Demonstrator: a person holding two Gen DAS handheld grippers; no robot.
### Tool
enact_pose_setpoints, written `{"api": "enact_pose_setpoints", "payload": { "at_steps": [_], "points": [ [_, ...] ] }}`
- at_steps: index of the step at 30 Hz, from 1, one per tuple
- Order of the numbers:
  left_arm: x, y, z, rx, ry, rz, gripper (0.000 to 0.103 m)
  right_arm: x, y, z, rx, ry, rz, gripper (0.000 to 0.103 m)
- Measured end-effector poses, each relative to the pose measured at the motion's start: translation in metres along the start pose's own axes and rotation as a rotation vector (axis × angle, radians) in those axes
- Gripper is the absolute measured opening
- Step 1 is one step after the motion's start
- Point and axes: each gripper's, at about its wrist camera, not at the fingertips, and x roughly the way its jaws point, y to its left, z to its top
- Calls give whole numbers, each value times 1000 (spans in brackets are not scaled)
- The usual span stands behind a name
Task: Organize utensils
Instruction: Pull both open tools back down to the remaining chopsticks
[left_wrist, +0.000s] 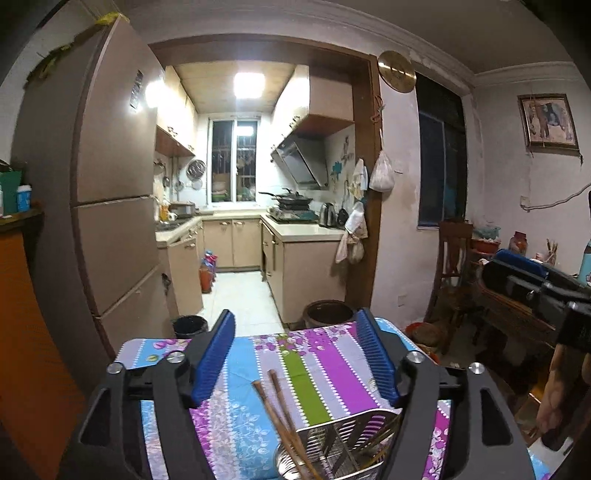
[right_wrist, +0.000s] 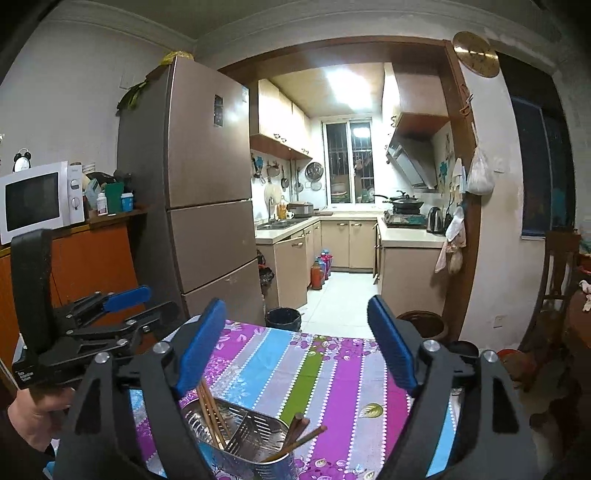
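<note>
A perforated metal utensil holder (left_wrist: 332, 448) stands on the table with the striped floral cloth (left_wrist: 325, 365). Brown chopsticks (left_wrist: 275, 402) lean out of it. In the right wrist view the holder (right_wrist: 243, 439) has dividers, with chopsticks (right_wrist: 208, 410) in its left compartment and more chopsticks (right_wrist: 301, 430) in its right one. My left gripper (left_wrist: 295, 325) is open above and behind the holder, with nothing between its blue pads. My right gripper (right_wrist: 295, 314) is likewise open and empty over the holder. Each gripper shows in the other's view: the right gripper (left_wrist: 502, 267) and the left gripper (right_wrist: 160, 298).
A tall brown fridge (right_wrist: 207, 192) stands left of the kitchen doorway. A black bin (right_wrist: 282, 317) and a brown jar (right_wrist: 421, 321) sit on the floor past the table's far edge. A wooden chair (left_wrist: 452, 266) and cluttered furniture are at the right, a microwave (right_wrist: 35, 201) at the left.
</note>
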Motion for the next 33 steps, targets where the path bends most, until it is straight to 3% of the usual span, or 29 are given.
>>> {"api": "enact_pose_setpoints", "payload": {
  "at_steps": [7,16,23,27,33],
  "points": [
    [-66,10,-9,-4,-101,71,85,-50,9,-4,-39,-65,-28,91],
    [-161,6,-23,-9,-206,118,89,-120,35,-17,-72,-133,-15,96],
    [-230,-9,-59,11,-264,104,90,-176,56,-47,-82,-163,36,96],
    [-252,-13,-95,2,-245,87,91,-201,64,-80,-78,-146,66,96],
    [-251,-13,-159,-14,-131,80,91,-222,70,-137,-52,-95,86,96]
  ]
}}
